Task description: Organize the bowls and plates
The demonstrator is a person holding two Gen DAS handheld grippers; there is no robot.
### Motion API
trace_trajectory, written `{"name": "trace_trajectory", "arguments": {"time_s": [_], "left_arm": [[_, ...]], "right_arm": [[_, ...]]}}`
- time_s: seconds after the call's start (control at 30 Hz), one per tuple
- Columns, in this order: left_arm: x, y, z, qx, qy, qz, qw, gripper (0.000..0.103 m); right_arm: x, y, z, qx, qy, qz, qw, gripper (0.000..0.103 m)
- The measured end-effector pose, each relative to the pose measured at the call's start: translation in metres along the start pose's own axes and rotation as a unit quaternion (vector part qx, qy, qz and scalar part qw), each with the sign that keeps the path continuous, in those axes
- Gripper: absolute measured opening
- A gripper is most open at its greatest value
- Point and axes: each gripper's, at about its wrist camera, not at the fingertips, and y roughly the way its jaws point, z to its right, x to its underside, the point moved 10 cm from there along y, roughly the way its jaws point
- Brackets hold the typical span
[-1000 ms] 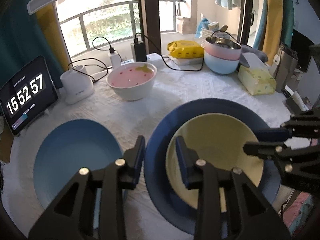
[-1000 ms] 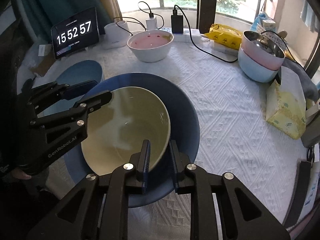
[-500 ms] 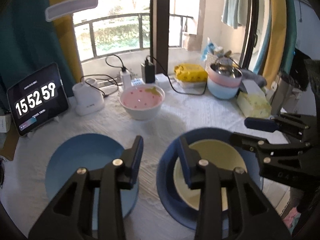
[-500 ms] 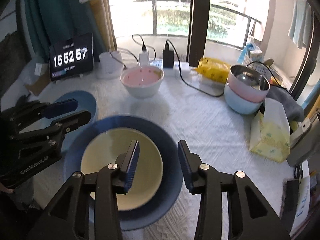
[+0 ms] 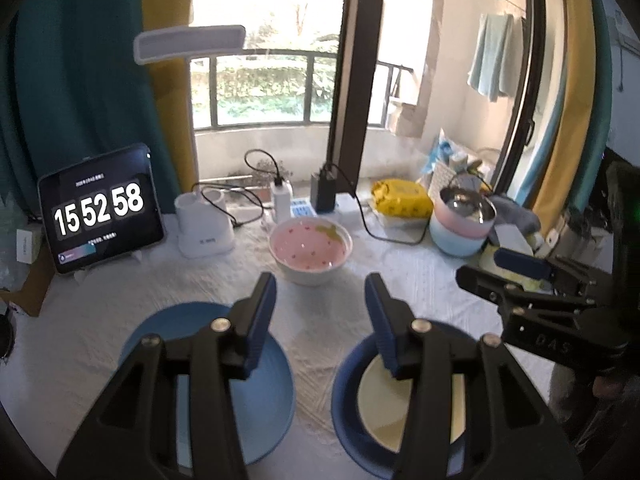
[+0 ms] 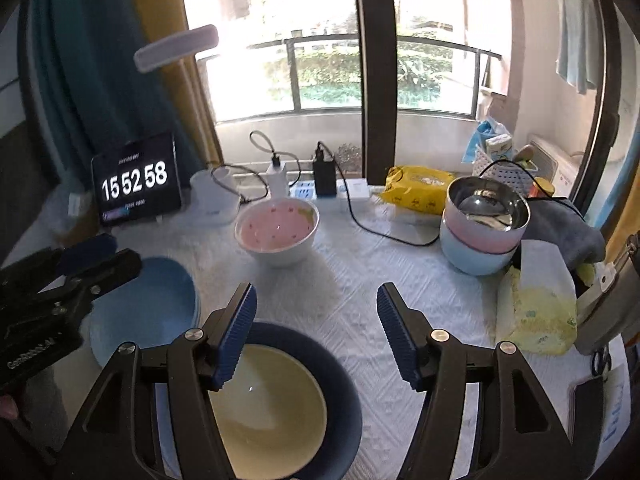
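Note:
A cream plate (image 6: 264,412) lies inside a dark blue plate (image 6: 340,380) near the table's front; both show in the left wrist view, cream (image 5: 374,404) in dark blue (image 5: 346,380). A light blue plate (image 5: 272,384) lies to their left, also in the right wrist view (image 6: 148,304). A pink bowl with a white outside (image 5: 310,250) stands behind them (image 6: 278,232). My left gripper (image 5: 320,312) is open and empty above the plates. My right gripper (image 6: 316,328) is open and empty above the stacked plates.
Stacked bowls, metal on pink on light blue (image 6: 482,224), stand at the back right beside a yellow tissue pack (image 6: 536,312). A clock tablet (image 5: 100,210), a white lamp base (image 5: 204,224), chargers and cables (image 6: 324,178) and a yellow packet (image 5: 402,198) line the back edge.
My right gripper let go of the cream plate's rim, opened wide and rose back. My left gripper also rose and pulled back. The cream plate stays in the dark blue plate.

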Motion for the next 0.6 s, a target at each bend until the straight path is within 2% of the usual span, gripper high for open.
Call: {"name": "trace_trajectory", "arguments": {"time_s": [0.3,0.6], "left_arm": [[-0.045,0.000,-0.015,-0.004,-0.028,0.016,0.9995,0.048],[-0.060,0.024,-0.030,-0.015,-0.036,0.000,0.9993,0.048]], "right_arm": [[-0.037,0.001,0.010,-0.004,0.025,0.014,1.000,0.066],[-0.072,0.019,0.017,0.007,0.021,0.013,1.000,0.066]]}}
